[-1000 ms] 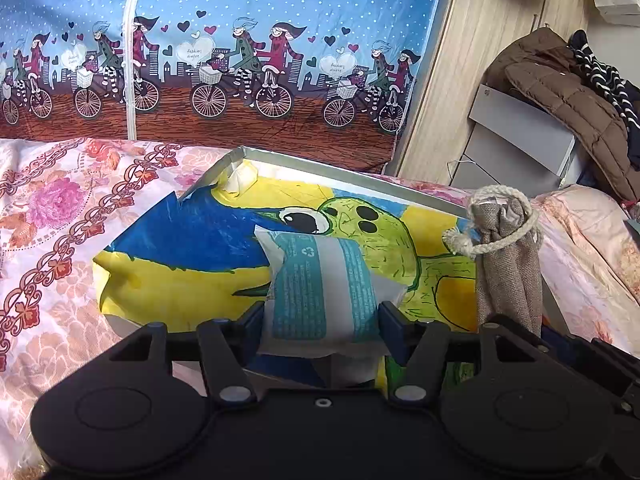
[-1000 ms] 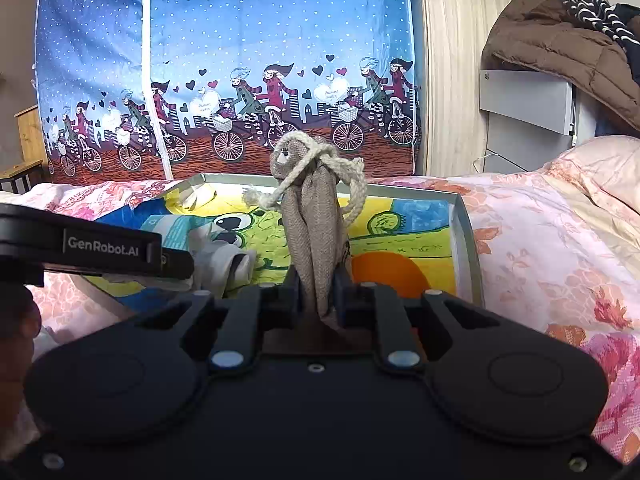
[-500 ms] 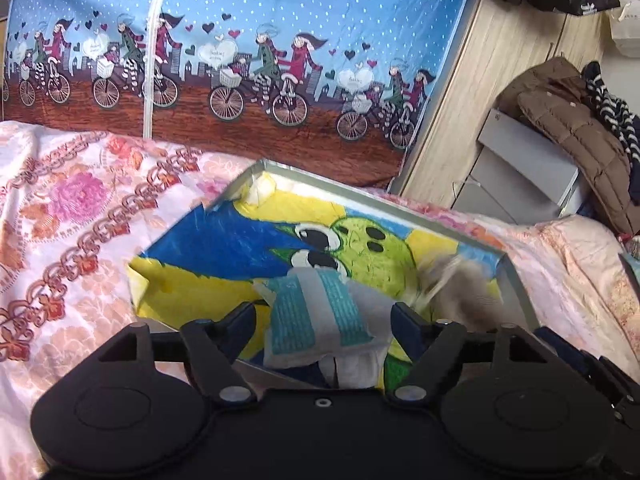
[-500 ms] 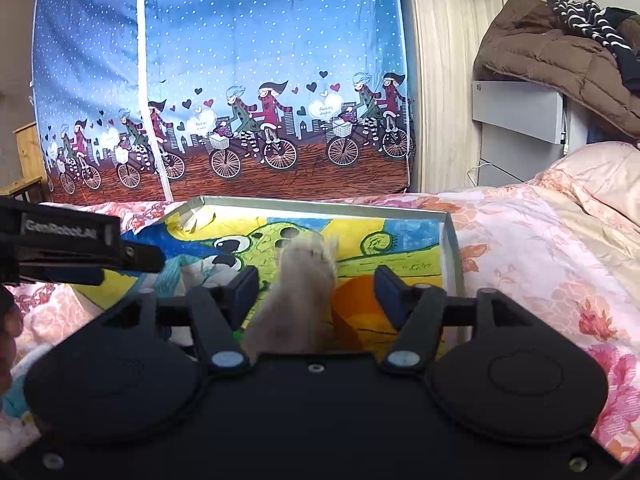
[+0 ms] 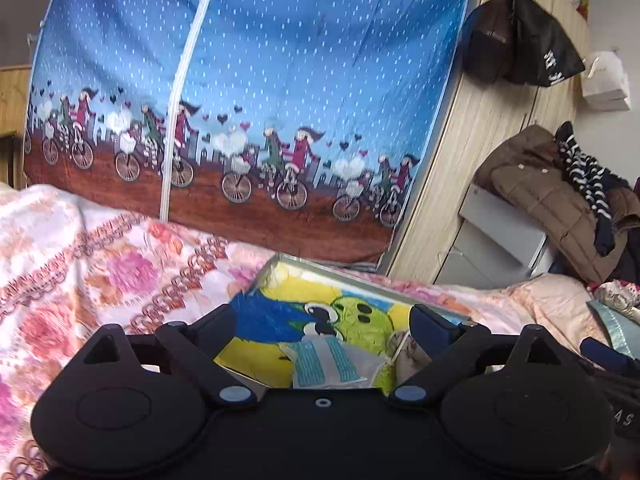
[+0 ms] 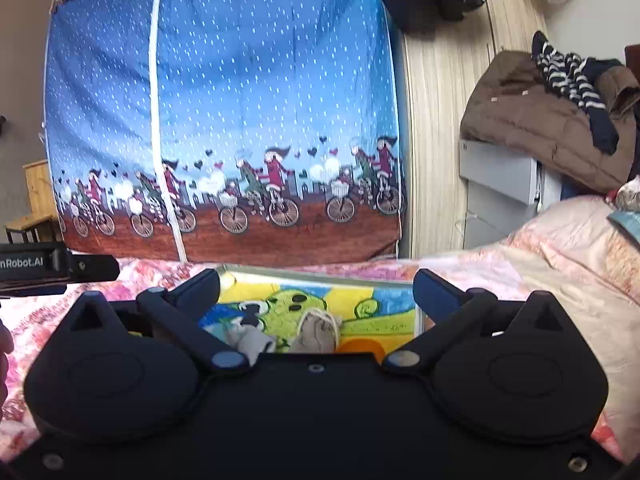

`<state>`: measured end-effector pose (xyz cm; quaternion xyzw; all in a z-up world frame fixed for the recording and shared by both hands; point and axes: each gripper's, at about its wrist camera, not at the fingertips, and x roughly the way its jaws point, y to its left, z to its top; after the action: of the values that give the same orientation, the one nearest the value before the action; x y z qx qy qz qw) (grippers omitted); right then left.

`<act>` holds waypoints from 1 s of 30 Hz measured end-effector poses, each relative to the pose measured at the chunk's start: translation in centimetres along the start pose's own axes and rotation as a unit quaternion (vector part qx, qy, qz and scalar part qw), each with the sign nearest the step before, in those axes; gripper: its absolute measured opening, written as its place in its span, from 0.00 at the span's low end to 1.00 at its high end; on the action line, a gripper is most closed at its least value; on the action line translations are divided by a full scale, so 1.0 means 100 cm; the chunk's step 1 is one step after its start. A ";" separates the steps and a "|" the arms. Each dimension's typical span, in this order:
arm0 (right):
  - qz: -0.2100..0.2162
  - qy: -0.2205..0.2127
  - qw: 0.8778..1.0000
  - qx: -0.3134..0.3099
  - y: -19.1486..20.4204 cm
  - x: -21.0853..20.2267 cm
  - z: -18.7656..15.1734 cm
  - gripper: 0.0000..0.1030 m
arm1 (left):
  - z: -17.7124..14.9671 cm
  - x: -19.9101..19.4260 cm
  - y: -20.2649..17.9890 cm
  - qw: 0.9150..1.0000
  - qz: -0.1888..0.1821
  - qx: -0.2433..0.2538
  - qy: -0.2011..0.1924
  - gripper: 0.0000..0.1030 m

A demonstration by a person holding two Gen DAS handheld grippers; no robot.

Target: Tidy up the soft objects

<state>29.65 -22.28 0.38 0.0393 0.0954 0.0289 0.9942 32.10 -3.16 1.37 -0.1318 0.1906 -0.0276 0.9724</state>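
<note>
A shallow tray [image 5: 352,276] with a bright cartoon lining lies on the bed; it also shows in the right wrist view [image 6: 320,272]. In it lie a white and teal soft packet [image 5: 324,364], also seen in the right wrist view [image 6: 248,338], and a beige drawstring pouch [image 6: 316,334], whose edge shows in the left wrist view [image 5: 408,354]. My left gripper [image 5: 323,316] is open and empty above the packet. My right gripper [image 6: 316,288] is open and empty above the pouch. The other gripper's body [image 6: 48,266] shows at the left of the right wrist view.
The bed has a pink floral cover [image 5: 80,264]. A blue tent wall [image 5: 248,100] with cyclist print stands behind the tray. A grey cabinet [image 5: 500,236] with a pile of coats [image 5: 560,200] is at the right, and bags [image 5: 520,48] hang on the wooden wall.
Both grippers opened and let go: the packet and the pouch dropped into the tray. Both grippers then rose and drew back from the tray.
</note>
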 end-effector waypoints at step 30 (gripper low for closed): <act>-0.013 -0.085 0.996 -0.022 0.063 -0.220 -0.051 1.00 | -0.084 -0.265 0.017 0.992 0.012 0.066 -0.105 0.99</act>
<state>6.76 -17.11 0.07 0.0184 0.0100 0.0144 0.9997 4.44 -0.85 3.04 -0.0674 0.0870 -0.0144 0.9938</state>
